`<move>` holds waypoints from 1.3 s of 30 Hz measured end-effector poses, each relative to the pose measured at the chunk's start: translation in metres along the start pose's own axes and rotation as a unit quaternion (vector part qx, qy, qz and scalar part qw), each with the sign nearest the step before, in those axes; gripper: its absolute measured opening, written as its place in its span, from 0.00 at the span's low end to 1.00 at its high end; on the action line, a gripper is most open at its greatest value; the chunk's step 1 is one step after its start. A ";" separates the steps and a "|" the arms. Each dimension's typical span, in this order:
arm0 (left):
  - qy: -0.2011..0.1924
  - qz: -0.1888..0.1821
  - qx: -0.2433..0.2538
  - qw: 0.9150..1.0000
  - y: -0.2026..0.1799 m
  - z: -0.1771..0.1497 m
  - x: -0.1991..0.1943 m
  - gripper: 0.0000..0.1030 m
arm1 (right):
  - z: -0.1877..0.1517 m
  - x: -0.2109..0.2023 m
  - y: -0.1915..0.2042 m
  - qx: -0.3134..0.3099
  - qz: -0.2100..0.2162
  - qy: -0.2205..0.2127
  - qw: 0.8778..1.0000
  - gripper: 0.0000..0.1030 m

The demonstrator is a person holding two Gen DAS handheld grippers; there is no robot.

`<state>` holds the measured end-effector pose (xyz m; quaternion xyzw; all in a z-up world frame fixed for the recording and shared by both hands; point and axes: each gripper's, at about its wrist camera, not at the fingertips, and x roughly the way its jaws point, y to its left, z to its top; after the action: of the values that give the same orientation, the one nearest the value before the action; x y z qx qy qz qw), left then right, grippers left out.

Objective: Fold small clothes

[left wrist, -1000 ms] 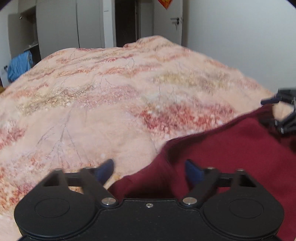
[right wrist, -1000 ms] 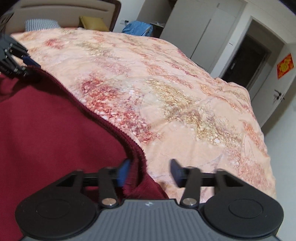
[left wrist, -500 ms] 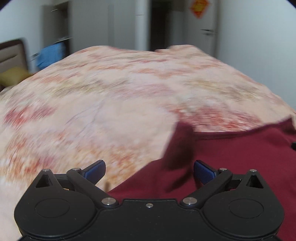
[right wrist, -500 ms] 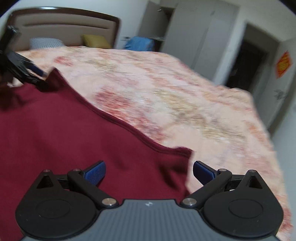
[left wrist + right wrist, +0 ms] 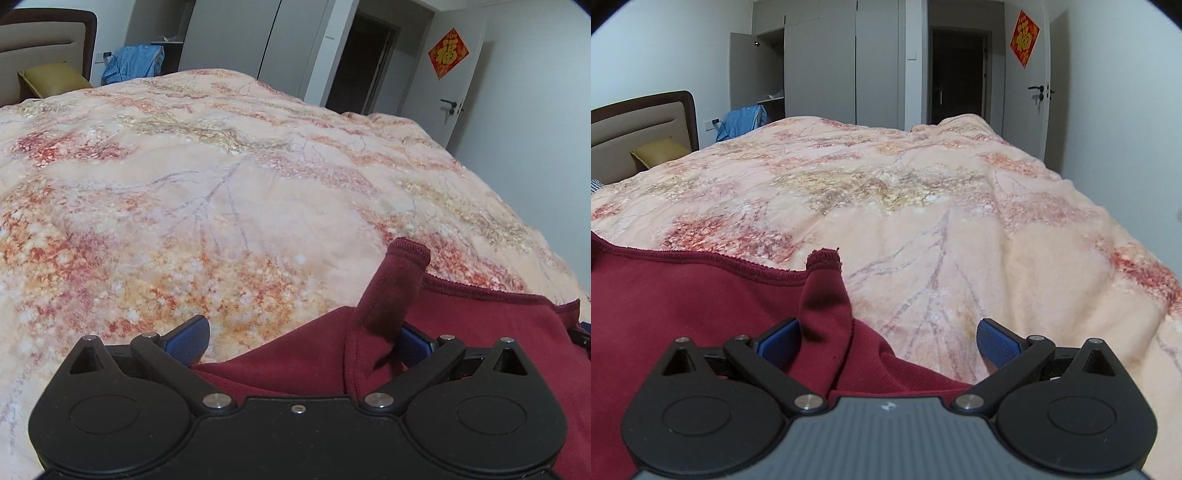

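Observation:
A dark red garment [image 5: 461,332] lies on the floral bedspread [image 5: 221,203], at the lower right of the left wrist view. One corner of it [image 5: 399,284] stands up beside the right finger. My left gripper [image 5: 299,339] is open, with the cloth edge between its blue fingers. In the right wrist view the garment [image 5: 683,295] fills the lower left, and a corner [image 5: 823,288] stands up by the left finger. My right gripper [image 5: 886,341] is open over the cloth's edge and holds nothing.
The peach floral bedspread [image 5: 942,221] covers a wide bed. A headboard [image 5: 639,125] and yellow pillow [image 5: 661,151] are at far left. Grey wardrobes [image 5: 831,62], blue cloth [image 5: 742,118], a dark doorway [image 5: 956,74] and a white door [image 5: 1027,85] stand beyond.
Both grippers opened wide and let the garment's corners go. Both views swung toward the wardrobes and door, and the corners now stand up beside the fingers.

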<state>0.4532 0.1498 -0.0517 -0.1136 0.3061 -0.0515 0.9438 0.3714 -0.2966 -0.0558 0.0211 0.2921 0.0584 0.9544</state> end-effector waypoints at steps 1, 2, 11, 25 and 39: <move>-0.001 0.000 0.000 1.000 0.000 0.000 -0.001 0.99 | 0.000 0.000 -0.001 0.003 0.002 0.000 1.000 1.00; -0.001 -0.001 -0.001 1.000 0.000 0.000 0.000 0.99 | 0.000 0.000 0.000 0.004 0.003 -0.001 1.000 1.00; 0.002 -0.008 -0.012 1.000 0.005 -0.001 0.003 0.99 | -0.004 -0.002 0.004 0.002 -0.001 -0.011 1.000 1.00; 0.021 0.005 -0.012 1.000 0.000 0.010 -0.004 0.99 | 0.005 -0.003 -0.006 0.020 0.023 0.007 1.000 1.00; 0.011 0.025 -0.059 0.998 -0.026 0.012 -0.105 0.99 | 0.033 -0.111 0.049 -0.005 0.053 -0.067 0.996 1.00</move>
<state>0.3747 0.1441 0.0234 -0.1608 0.3216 -0.0112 0.9331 0.2937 -0.2624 0.0371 0.0361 0.2256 0.1090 0.9674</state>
